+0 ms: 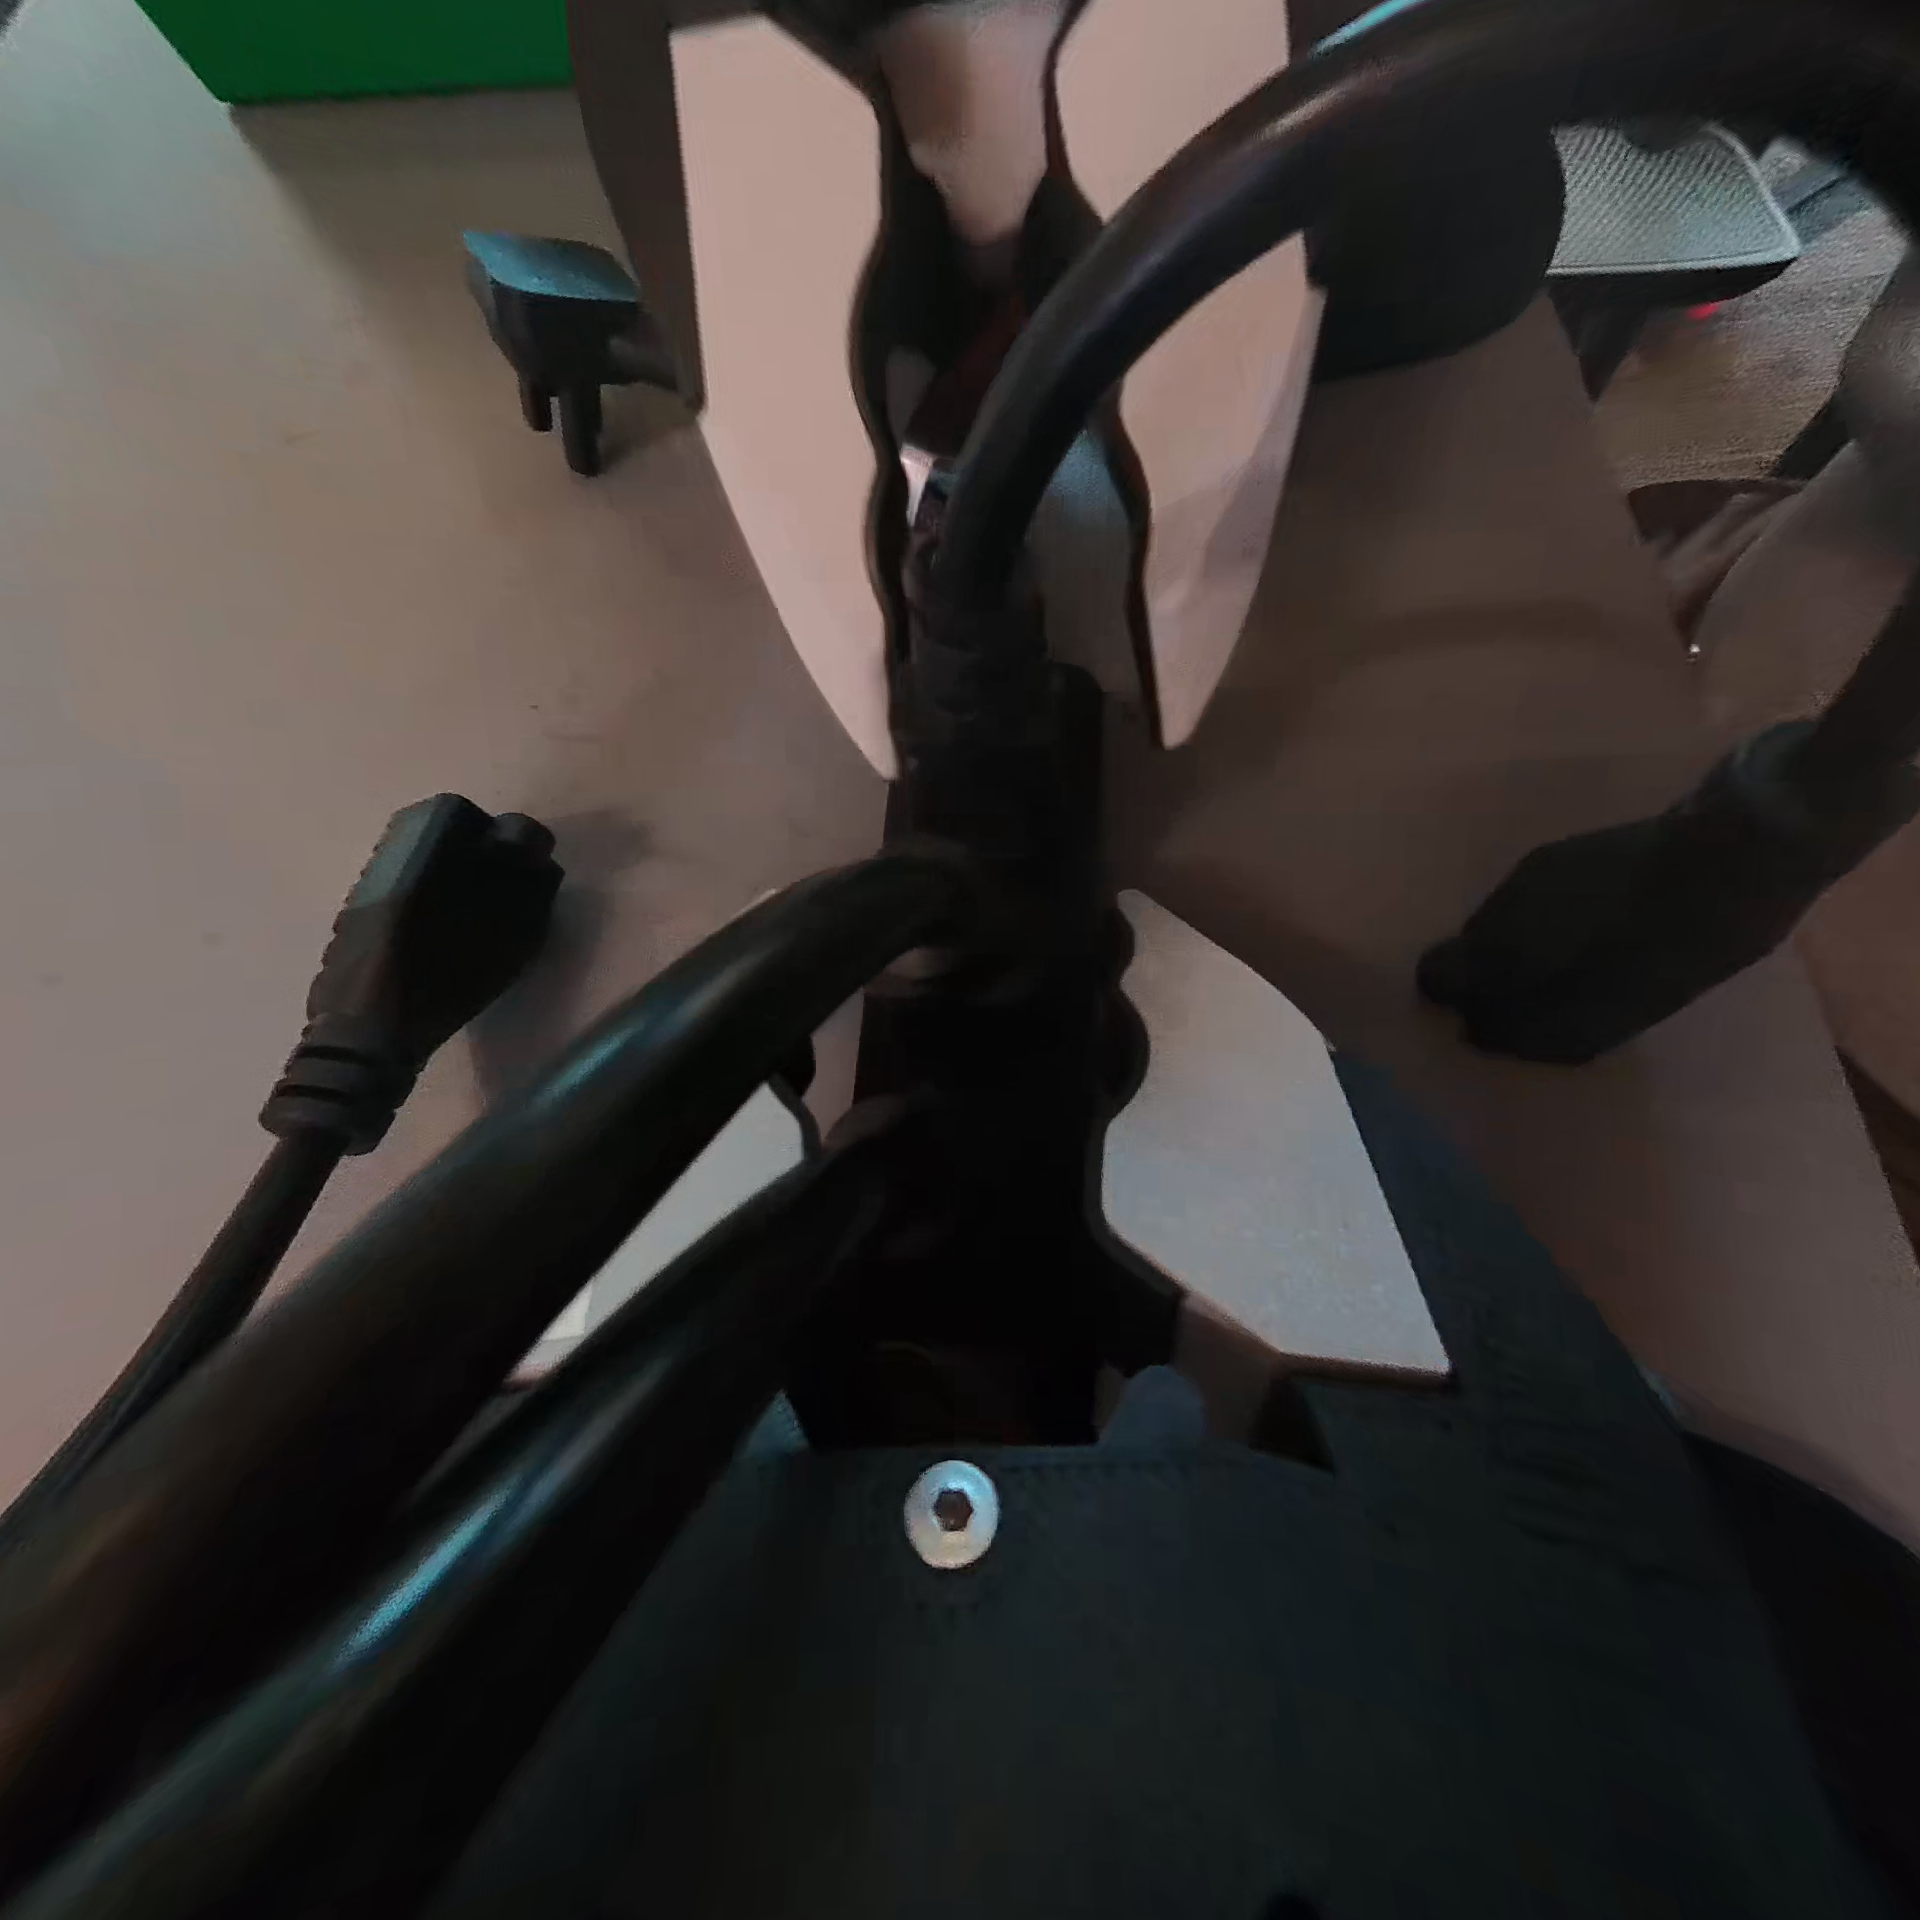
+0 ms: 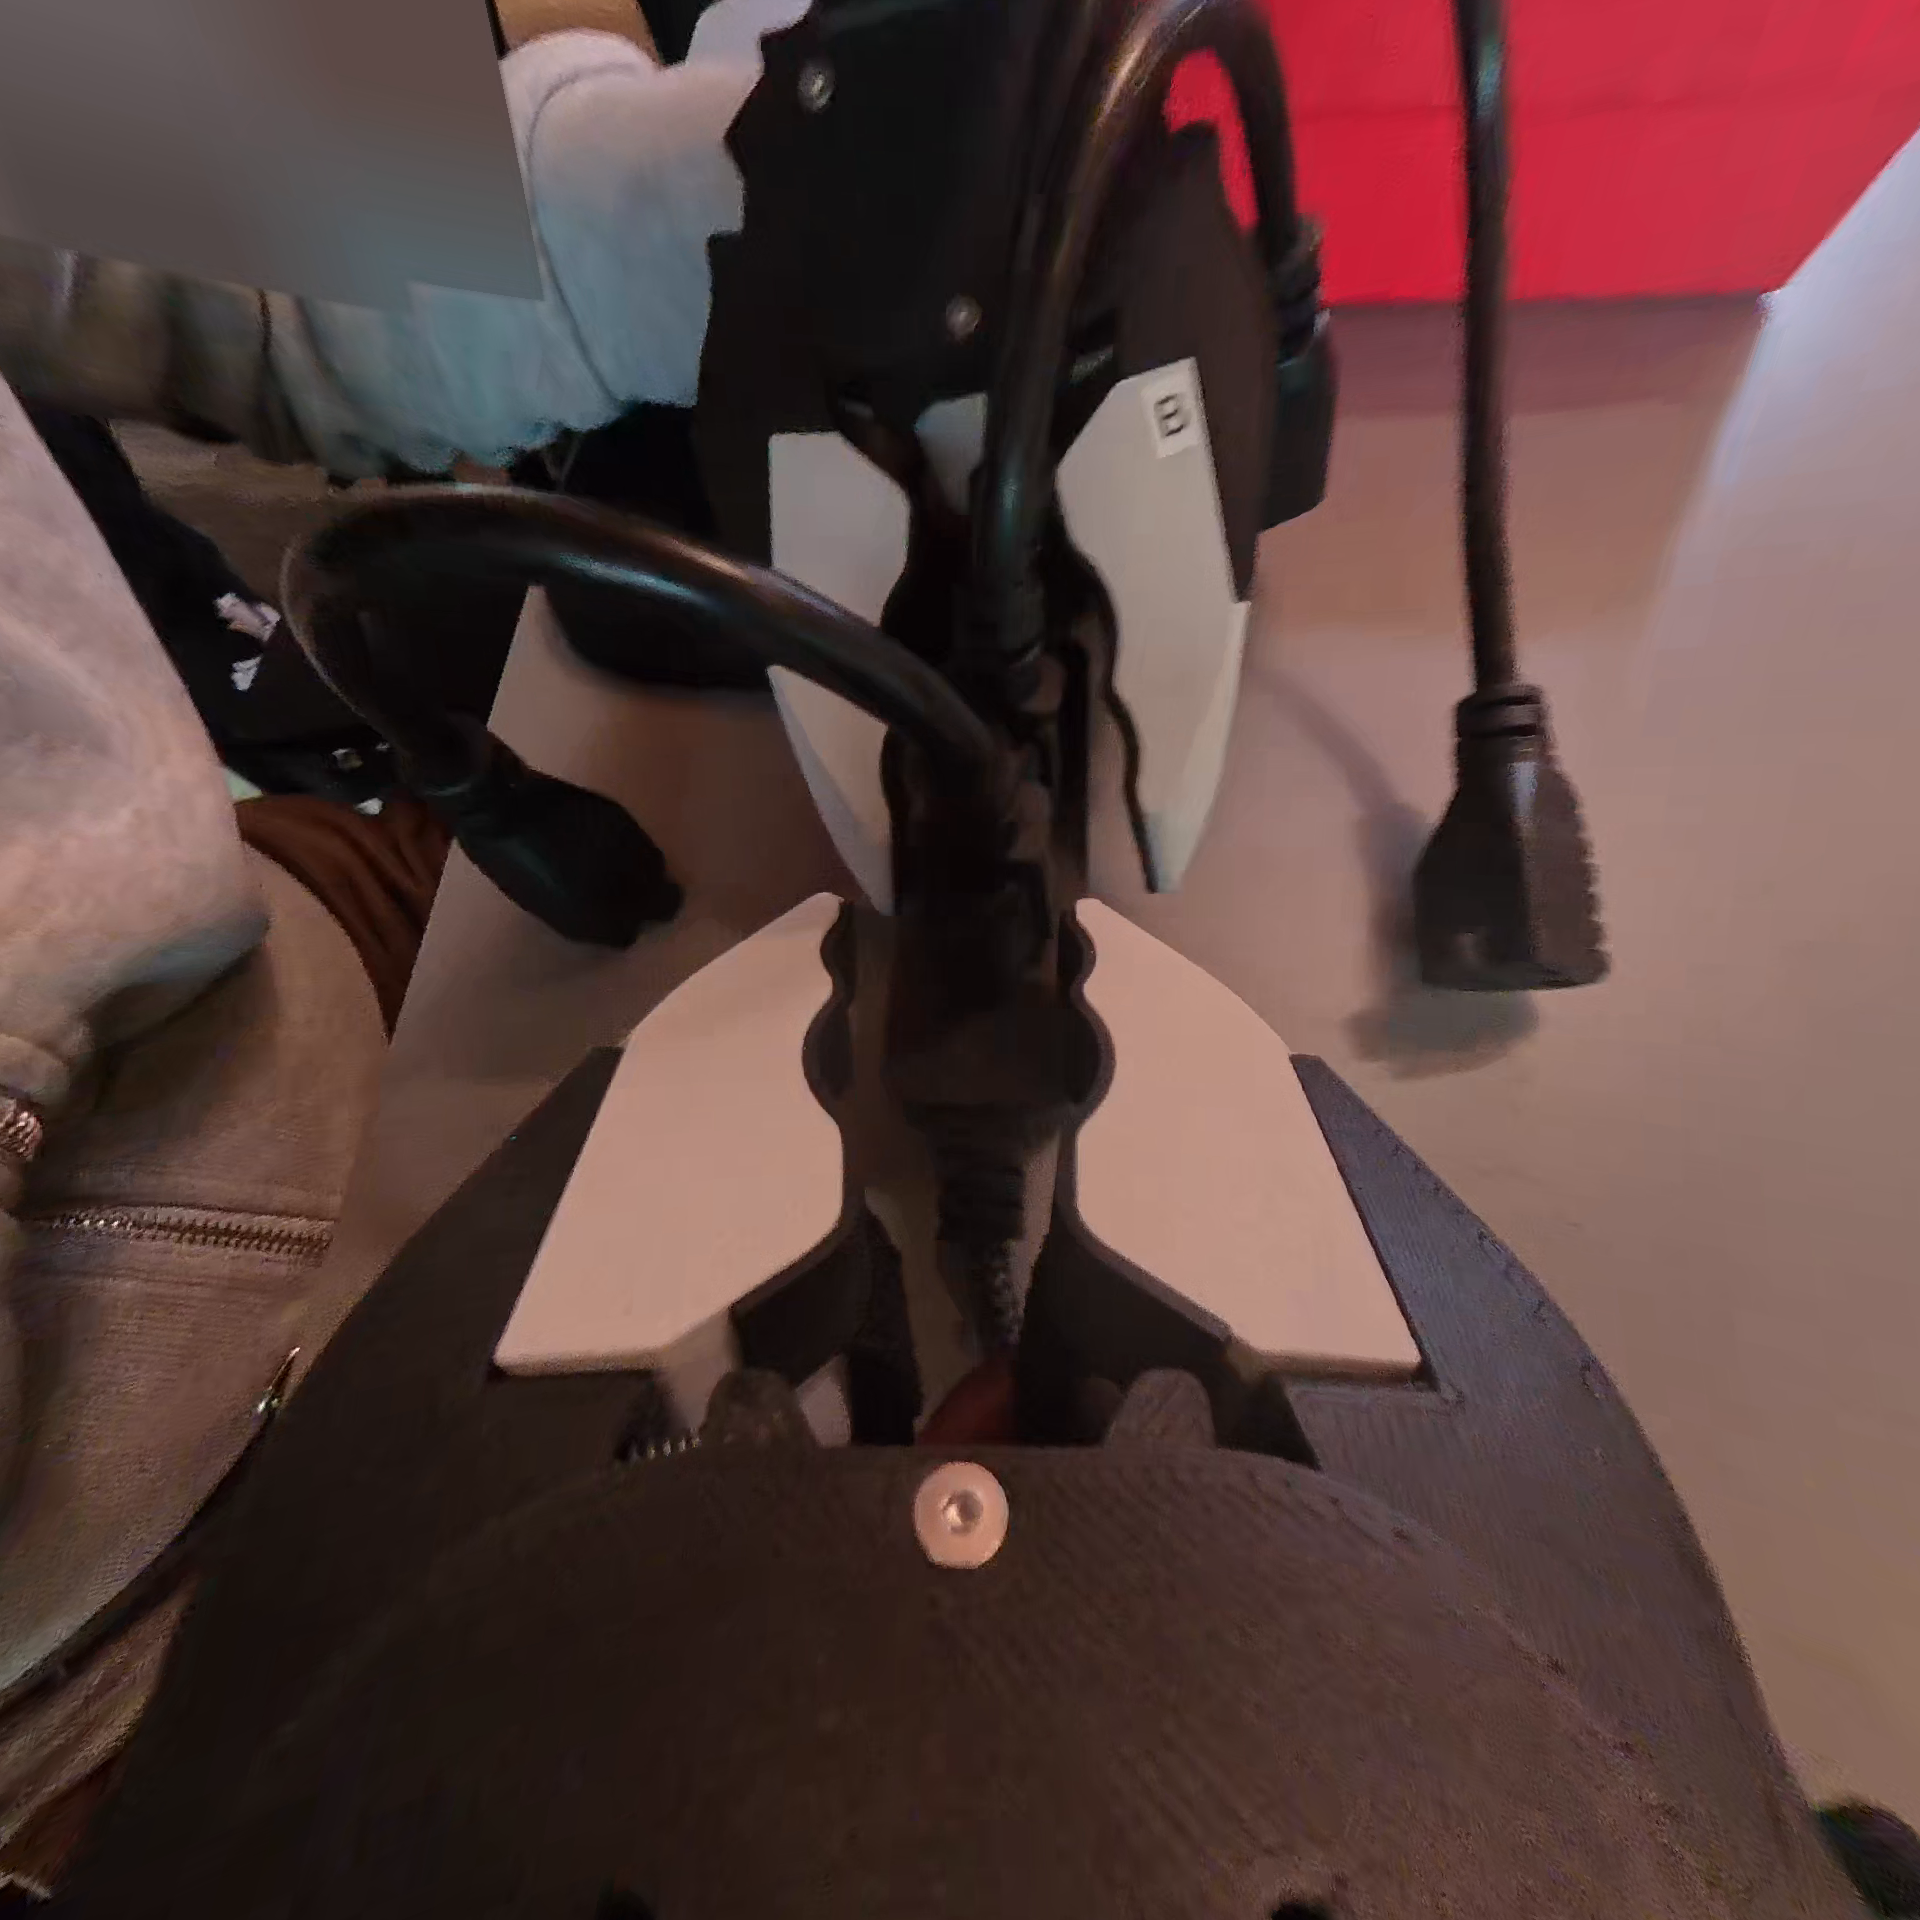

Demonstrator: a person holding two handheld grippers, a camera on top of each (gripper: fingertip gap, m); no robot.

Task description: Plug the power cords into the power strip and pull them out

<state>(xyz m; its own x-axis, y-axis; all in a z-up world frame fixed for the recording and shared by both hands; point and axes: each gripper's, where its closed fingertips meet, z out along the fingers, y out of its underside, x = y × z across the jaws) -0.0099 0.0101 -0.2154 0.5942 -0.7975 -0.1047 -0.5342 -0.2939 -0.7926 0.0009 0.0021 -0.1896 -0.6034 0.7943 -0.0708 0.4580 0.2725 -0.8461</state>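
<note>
Across my pale table, a green panel fills the far left corner and a grey mesh chair seat sits beyond the right edge. A red surface backs the table's other side, near a person's beige zipped sleeve.

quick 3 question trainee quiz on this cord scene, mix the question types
1. True or false: the left gripper is shut on a black connector.
2. In the right wrist view, the loose cord end lies: A) right of the grippers, B) between the fingers, C) on the person's lap.
3. Fill in: the right gripper is ____ on a black plug.

Key: 1 true; 2 A; 3 shut
</note>
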